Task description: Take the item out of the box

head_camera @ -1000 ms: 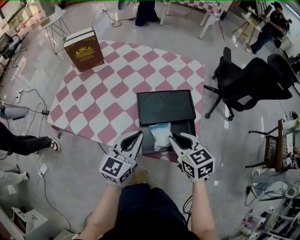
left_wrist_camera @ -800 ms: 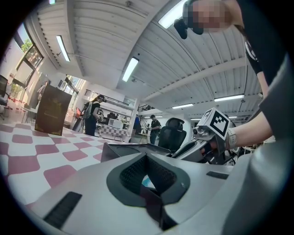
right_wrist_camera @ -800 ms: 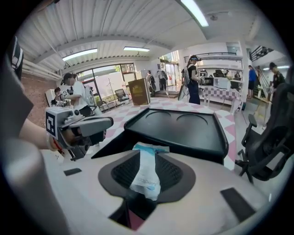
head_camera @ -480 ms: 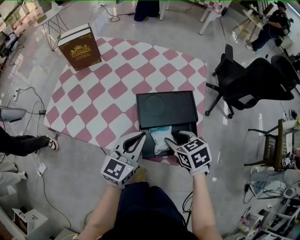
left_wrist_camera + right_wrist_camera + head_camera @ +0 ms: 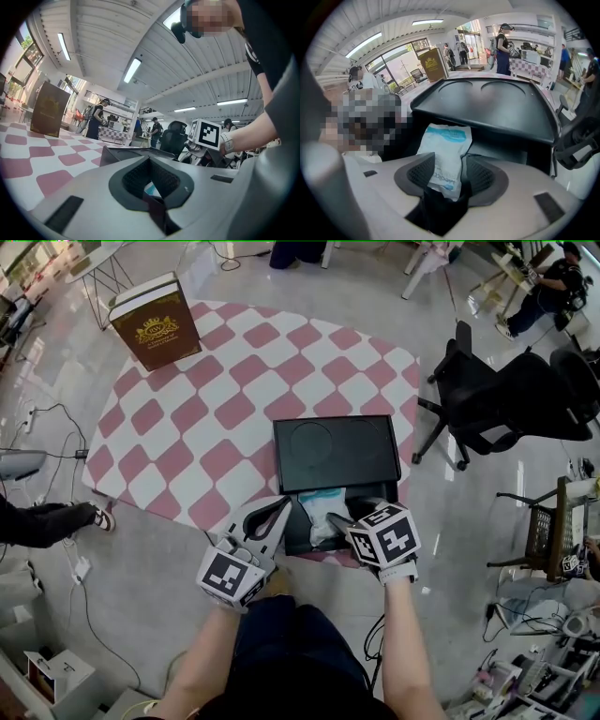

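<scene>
the black box [image 5: 333,454] sits at the near edge of the pink-and-white checked table [image 5: 202,418], its front compartment open toward the person. a white and blue packet [image 5: 317,509] lies in that compartment. the right gripper [image 5: 345,514] tips down into it; its jaws have just been opening and stand wide, one on each side of the packet's near end, not squeezing it. the left gripper [image 5: 277,512] is held level just beside the box's left front corner, clenched on nothing and apart from the packet.
</scene>
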Motion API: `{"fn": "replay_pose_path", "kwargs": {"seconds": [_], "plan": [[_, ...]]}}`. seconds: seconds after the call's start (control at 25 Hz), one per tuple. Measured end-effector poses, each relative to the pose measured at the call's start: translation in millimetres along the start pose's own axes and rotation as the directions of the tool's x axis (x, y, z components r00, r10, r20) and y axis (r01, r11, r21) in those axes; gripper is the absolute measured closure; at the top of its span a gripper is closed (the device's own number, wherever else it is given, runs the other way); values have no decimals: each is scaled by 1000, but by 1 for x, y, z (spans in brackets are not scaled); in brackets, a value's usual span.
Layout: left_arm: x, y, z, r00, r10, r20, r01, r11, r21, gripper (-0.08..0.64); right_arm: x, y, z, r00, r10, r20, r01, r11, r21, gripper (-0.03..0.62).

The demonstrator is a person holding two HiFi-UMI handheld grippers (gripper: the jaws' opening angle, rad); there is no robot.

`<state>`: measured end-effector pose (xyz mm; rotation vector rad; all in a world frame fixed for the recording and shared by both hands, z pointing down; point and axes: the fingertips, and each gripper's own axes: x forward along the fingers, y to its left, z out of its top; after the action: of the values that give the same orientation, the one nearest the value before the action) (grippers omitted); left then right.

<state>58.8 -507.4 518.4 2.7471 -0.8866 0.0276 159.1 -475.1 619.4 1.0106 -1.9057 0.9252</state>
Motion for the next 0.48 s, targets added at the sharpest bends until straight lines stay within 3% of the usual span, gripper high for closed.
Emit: {"fn": "replay_pose_path", "kwargs": {"seconds": [0.12, 0.48], "plan": [[2, 3, 3, 1000, 6, 5, -6, 1000, -3, 551, 1, -2, 1, 1000, -4, -4, 4, 1000, 2, 386], [3, 8, 4, 1000, 16, 11, -15, 1000, -19, 551, 4, 6, 1, 999, 39, -19, -39, 999, -23, 513]]}}
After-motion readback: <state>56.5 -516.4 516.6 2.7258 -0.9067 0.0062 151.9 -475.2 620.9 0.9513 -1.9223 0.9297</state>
